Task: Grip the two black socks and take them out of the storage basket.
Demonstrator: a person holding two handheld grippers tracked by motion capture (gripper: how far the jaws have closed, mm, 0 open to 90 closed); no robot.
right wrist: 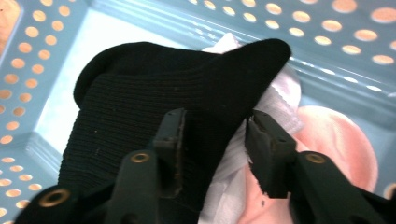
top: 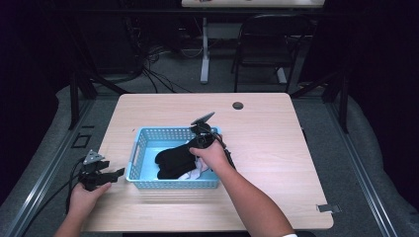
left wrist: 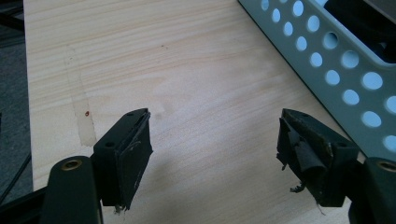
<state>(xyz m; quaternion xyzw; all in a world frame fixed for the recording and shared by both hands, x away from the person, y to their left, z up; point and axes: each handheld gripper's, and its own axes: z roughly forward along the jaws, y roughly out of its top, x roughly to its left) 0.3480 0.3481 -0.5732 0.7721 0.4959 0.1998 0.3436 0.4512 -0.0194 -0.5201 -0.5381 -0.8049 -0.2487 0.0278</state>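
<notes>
Black sock (right wrist: 154,93) in basket (top: 141,148): right claw (right wrist: 215,140) narrowly straddles it; left claw (left wrist: 215,154) wide.

Open tabletop (top: 267,148) right of basket (top: 148,182)

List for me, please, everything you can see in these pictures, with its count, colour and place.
table: one, light wood, centre of the high view
basket: one, light blue, perforated, on the table's left half
black sock: one, black ribbed knit, in the basket
white cloth: one, white, under the black sock
pink cloth: one, pink, in the basket
chair: one, black, beyond the table
left hand-held gripper: one, black, jaws open over bare table beside the basket
right hand-held gripper: one, black, jaws open around a fold of the black sock
</notes>
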